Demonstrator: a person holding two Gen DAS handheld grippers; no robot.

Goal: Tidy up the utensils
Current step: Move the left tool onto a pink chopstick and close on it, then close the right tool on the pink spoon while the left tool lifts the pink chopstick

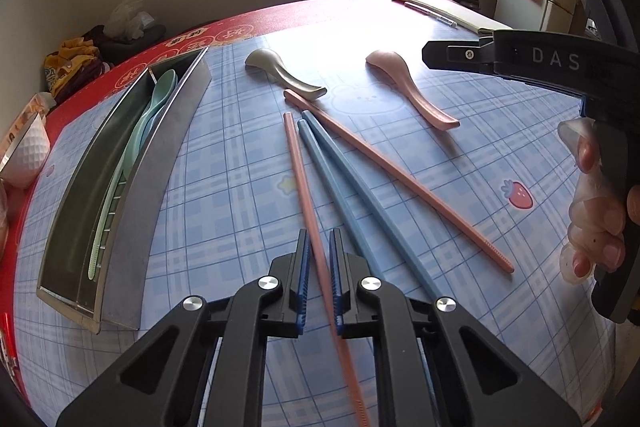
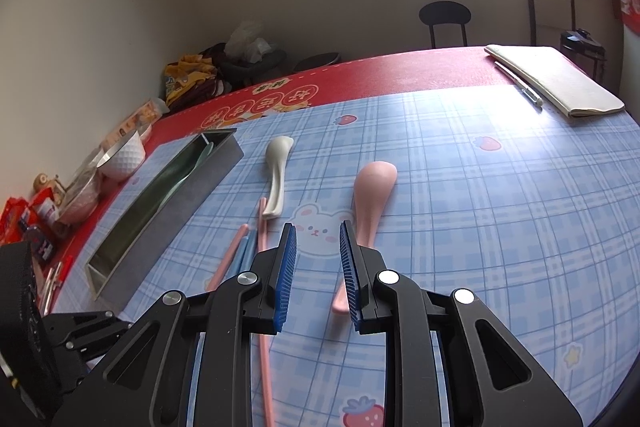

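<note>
My left gripper [image 1: 319, 235] is shut on a pink chopstick [image 1: 298, 163], which runs between its blue pads and lies low over the checked tablecloth. Two blue chopsticks [image 1: 360, 187] and a second pink chopstick [image 1: 400, 179] lie just right of it. Farther back lie a grey spoon [image 1: 280, 71] and a pink spoon [image 1: 404, 83]. A long metal tray [image 1: 176, 131] at the left holds a green spoon [image 1: 154, 107]. My right gripper [image 2: 318, 227] hovers open with nothing between its fingers, and the pink spoon [image 2: 374, 179] lies just beyond its right finger.
A white bowl [image 2: 124, 155] and snack packets crowd the table's left edge beside the tray [image 2: 192, 195]. A folded cream cloth [image 2: 556, 83] with a pen lies at the far right. A person's hand [image 1: 596, 211] holds the right gripper. A dark chair stands beyond the table.
</note>
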